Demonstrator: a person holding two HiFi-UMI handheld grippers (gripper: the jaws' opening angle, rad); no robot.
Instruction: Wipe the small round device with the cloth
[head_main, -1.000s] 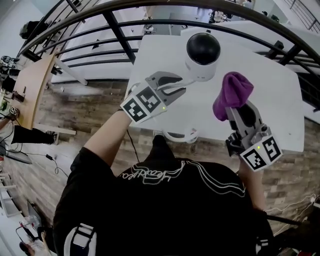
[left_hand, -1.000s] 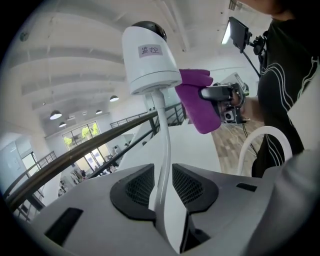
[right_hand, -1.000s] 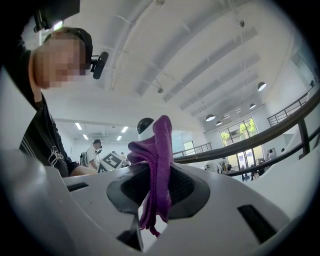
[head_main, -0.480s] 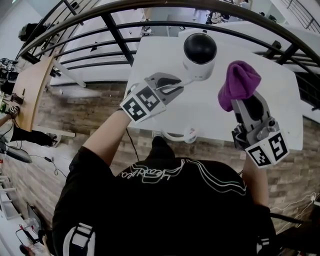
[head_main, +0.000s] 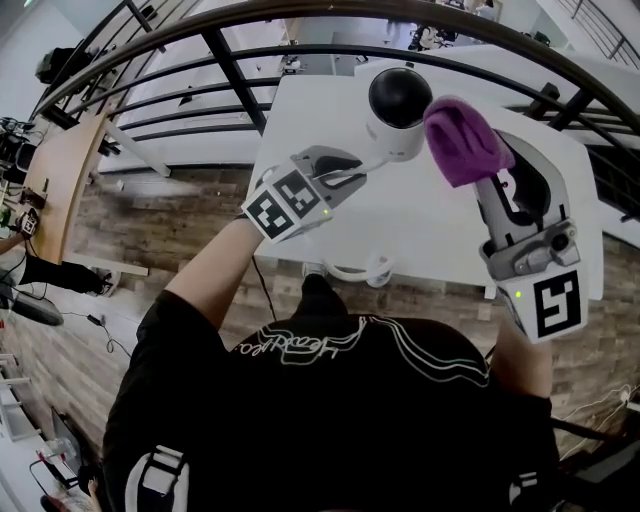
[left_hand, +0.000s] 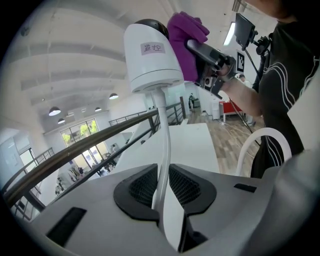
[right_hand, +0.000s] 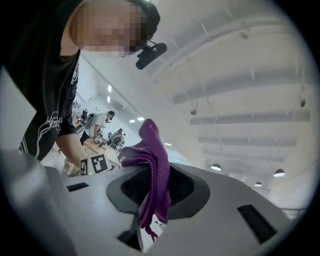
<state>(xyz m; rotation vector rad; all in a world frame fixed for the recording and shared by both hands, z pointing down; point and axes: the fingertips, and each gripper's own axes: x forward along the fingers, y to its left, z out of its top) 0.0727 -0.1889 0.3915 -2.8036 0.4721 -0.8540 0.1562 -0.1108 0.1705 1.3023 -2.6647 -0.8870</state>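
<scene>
Grippers number 2, with 1 purple cloth (head_main: 462, 140) (right_hand: 152, 165) and 1 small round device (head_main: 400, 110) (left_hand: 150, 55). The device sits near the white table's (head_main: 420, 220) far edge, black dome upward, its long axis running down its thin white stalk (left_hand: 162, 150). Its label (left_hand: 154, 48) carries 2 Chinese characters. The left gripper (head_main: 360, 168) has just been closing its jaws, and they pinch that stalk. The right gripper (head_main: 487, 180) clamps the cloth, bunched just beside the dome.
</scene>
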